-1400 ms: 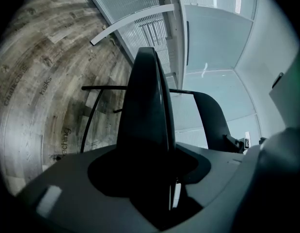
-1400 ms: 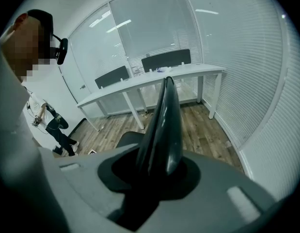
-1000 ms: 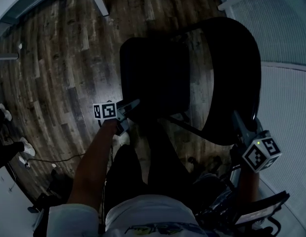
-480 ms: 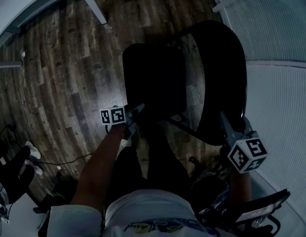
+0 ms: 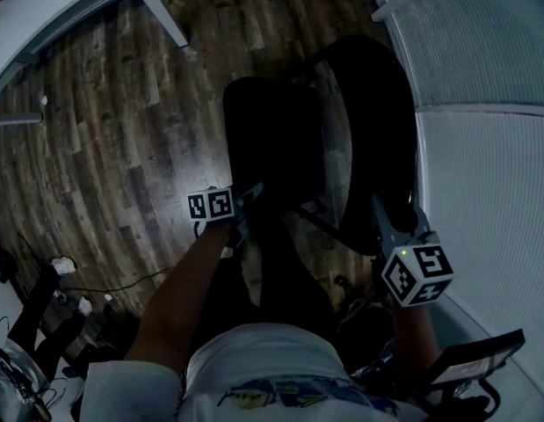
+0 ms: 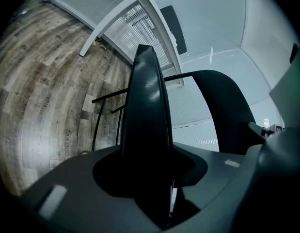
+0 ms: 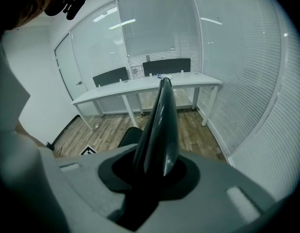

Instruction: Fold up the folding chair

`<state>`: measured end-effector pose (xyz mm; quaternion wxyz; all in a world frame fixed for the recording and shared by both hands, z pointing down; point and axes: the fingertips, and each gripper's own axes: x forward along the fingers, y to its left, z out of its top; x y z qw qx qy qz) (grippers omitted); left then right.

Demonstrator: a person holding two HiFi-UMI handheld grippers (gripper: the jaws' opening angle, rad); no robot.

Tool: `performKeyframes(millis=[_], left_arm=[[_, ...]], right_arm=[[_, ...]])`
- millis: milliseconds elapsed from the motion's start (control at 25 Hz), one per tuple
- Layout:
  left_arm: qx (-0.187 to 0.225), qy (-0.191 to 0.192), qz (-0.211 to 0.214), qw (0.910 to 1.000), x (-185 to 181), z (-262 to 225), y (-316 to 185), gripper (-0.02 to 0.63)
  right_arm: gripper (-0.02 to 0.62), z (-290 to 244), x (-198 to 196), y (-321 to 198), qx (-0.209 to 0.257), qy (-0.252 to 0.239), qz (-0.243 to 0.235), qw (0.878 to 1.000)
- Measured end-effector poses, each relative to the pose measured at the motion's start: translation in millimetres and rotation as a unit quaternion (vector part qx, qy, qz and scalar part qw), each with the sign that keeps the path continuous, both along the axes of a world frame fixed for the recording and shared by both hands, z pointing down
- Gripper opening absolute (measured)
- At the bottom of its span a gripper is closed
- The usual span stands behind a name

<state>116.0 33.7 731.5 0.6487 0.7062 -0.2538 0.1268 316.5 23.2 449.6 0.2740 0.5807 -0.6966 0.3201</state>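
Note:
The black folding chair stands on the wood floor in front of me. Its seat (image 5: 276, 139) is tipped up towards the curved backrest (image 5: 386, 121). My left gripper (image 5: 251, 193) grips the seat's near edge, and its jaws are closing on it. In the left gripper view the seat (image 6: 147, 106) rises edge-on out of the left gripper (image 6: 154, 174), with the backrest (image 6: 227, 110) to the right. My right gripper (image 5: 390, 218) is shut on the backrest's near rim. The right gripper view shows that rim (image 7: 159, 125) standing in the right gripper (image 7: 152, 178).
A white glass wall with blinds (image 5: 491, 192) runs close along the chair's right. White desk legs (image 5: 162, 11) stand at the far left, and a long white desk (image 7: 145, 86) lies ahead. Dark equipment and a cable (image 5: 43, 323) lie on the floor at lower left.
My left gripper has lifted the seat's front edge, tipping the seat closer to the backrest. The right gripper has shifted slightly left with the backrest.

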Motion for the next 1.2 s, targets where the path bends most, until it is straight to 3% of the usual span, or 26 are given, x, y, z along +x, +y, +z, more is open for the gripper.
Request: performKeyframes(millis=[1200], left_arm=[[0.001,-0.023,0.057,0.9981,106,-72,9,0.126]], right_arm=[[0.084,-27,-16,3,0.006,-0.011,0.039,0.999]])
